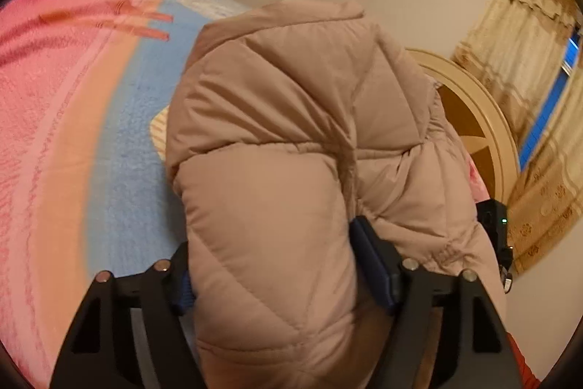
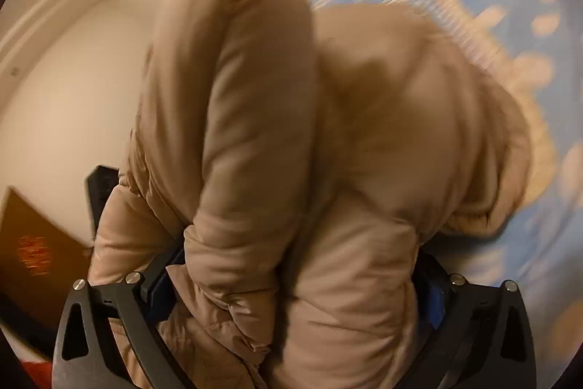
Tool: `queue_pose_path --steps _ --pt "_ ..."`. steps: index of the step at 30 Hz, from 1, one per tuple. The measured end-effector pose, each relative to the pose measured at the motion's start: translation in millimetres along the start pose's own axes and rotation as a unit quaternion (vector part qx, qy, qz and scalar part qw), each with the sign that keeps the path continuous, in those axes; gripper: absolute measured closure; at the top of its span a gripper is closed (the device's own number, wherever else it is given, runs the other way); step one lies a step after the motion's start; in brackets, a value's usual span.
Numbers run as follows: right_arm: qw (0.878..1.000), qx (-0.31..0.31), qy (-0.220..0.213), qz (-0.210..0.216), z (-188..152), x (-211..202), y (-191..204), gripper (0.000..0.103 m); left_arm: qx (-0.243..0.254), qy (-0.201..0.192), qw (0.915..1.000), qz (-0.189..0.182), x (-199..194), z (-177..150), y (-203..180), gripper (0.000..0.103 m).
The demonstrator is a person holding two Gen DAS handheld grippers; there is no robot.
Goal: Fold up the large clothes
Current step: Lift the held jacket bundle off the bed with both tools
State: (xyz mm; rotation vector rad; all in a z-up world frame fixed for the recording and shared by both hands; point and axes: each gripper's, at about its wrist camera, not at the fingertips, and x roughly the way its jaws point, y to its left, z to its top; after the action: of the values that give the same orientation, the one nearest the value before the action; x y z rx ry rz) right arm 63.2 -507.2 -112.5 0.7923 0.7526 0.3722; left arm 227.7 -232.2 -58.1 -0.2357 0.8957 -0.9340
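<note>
A bedroom with pale walls and yellow curtains [image 1: 524, 35] lies behind both claws, and a bed [image 1: 120, 141] covered in a blue patterned sheet spreads under them. In the left wrist view a pink blanket [image 1: 40, 104] covers the bed well to the left of the left claw, and a round cream and brown headboard [image 1: 484, 133] shows past the claw's right side.

The left claw [image 1: 277, 276] is clamped on a beige padded jacket [image 1: 291, 119]. A thick quilted fold fills the gap between its fingers, pressed against the blue pad [image 1: 375, 265] of the right finger and covering most of the left one. From the grip the jacket bulges forward and up, away from the claw, hiding most of the bed ahead. More of it spills over the right finger to the outside.

The right claw [image 2: 298, 283] also grips the jacket [image 2: 291, 133]. Bunched padding is packed between its two fingers, and their blue pads [image 2: 160, 283] press in from both sides. The jacket rises straight ahead of this claw in two rounded lumps, blurred in this view, with the blue sheet [image 2: 510, 6] beyond and to its right. Some of the jacket hangs outside the left finger.
</note>
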Motion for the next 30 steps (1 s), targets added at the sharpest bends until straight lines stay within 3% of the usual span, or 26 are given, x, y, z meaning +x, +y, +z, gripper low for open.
queue_pose_path --steps 5,11,17,21,26,30 --pt "0.997 0.011 0.006 0.072 -47 0 38 0.007 0.018 -0.014 0.9996 0.018 -65 -34 -15 0.032" --pt "0.984 -0.006 0.029 0.176 -100 20 119 0.008 0.020 -0.059 0.9939 0.091 -163 -76 -20 0.032" --pt "0.966 -0.046 0.084 0.239 -136 70 210 0.008 -0.025 -0.106 0.9810 0.160 -262 -111 8 0.036" --pt "0.954 -0.067 0.122 0.264 -155 115 261 0.008 -0.044 -0.133 0.9666 0.215 -318 -134 27 0.038" --pt "0.943 -0.078 0.144 0.291 -158 163 291 0.010 -0.068 -0.155 0.9535 0.249 -348 -152 50 0.039" --pt "0.943 -0.077 0.145 0.291 -172 159 284 0.011 -0.073 -0.151 0.9542 0.247 -339 -159 53 0.041"
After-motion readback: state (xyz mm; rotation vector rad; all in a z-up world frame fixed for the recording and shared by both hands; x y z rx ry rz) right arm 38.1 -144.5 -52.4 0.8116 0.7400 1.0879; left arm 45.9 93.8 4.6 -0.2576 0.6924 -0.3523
